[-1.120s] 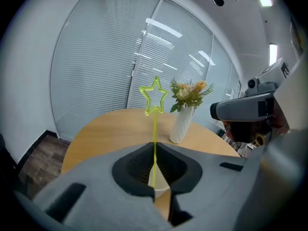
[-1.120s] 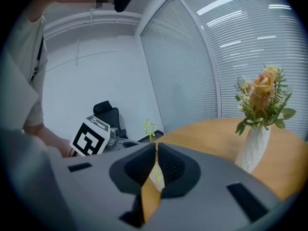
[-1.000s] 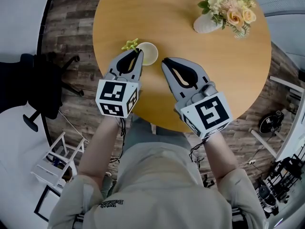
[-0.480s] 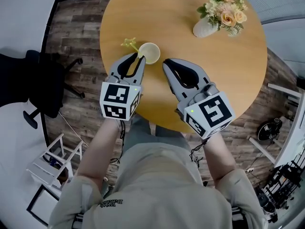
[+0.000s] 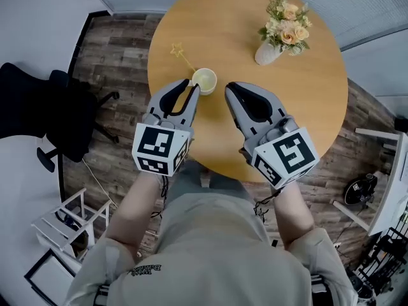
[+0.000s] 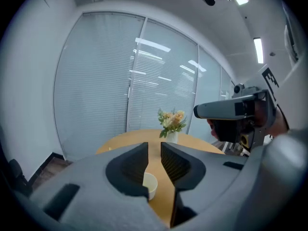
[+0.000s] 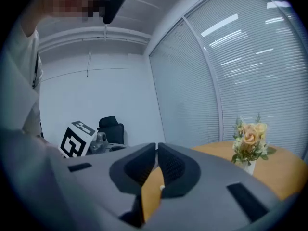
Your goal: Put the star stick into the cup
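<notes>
Hovering over the table (image 5: 306, 107) edge with nothing in hand.
Left gripper (image 5: 191, 87) fingers sit a narrow crack apart, right gripper (image 5: 229, 89) fingers pressed together. The star stick (image 5: 183, 57) slants off the cup (image 5: 204, 80) rim; we can't tell if it's inside. It looks light and thin, so we'd pinch mid-shaft.

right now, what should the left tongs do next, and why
Probably ease the left tongs straight back from the cup. Their jaws stand slightly apart with nothing between, and the star stick seems to lean out of the cup already; backing off straight should avoid knocking it.
</notes>
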Demonstrator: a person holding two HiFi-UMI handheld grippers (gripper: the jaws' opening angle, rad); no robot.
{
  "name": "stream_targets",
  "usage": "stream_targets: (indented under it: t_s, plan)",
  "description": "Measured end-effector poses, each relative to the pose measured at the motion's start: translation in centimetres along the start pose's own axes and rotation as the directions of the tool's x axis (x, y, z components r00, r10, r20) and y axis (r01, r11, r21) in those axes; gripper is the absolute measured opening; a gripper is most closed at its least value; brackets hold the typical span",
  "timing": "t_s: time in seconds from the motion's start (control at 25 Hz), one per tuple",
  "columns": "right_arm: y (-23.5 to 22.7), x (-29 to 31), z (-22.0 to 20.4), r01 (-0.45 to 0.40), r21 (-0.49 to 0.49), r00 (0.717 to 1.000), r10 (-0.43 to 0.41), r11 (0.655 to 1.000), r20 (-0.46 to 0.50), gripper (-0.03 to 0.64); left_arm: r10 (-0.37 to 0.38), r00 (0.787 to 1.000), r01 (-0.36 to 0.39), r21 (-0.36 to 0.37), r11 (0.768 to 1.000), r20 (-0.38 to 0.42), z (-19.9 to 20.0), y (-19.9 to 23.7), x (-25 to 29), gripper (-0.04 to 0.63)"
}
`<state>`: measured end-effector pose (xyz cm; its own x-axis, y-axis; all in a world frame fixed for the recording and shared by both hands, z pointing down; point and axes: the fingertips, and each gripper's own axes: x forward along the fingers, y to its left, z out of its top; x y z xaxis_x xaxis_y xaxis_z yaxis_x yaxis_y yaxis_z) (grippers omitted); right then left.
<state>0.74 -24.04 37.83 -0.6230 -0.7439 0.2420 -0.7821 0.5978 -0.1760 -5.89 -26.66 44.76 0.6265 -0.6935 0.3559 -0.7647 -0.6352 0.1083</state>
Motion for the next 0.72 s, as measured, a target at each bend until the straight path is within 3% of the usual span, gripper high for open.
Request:
stream_targets:
  t_s: [0.28, 0.52, 0.72]
  plan:
    - [1.4, -3.4, 5.8, 0.05, -0.096, 0.993, -0.04, 0.994, 0.112, 0.037, 0.023, 0.988, -0.032, 0.055, 0.998, 0.15, 7.1, -1.1, -4.3, 0.077]
    - [3.1, -6.3, 10.3, 0.034, -0.087, 0.977, -0.015, 0.996, 0.214, 0.037, 0.016, 0.967, -0.052, 0.137, 0.989, 0.253, 11.9, -2.3, -7.8, 0.052]
    - [4.0, -8.8, 13.4, 0.068, -0.144, 0.961, -0.026, 0.987, 0.275, 0.037, -0.008, 0.949, -0.057, 0.196, 0.979, 0.316, 14.8, -3.7, -10.5, 0.043]
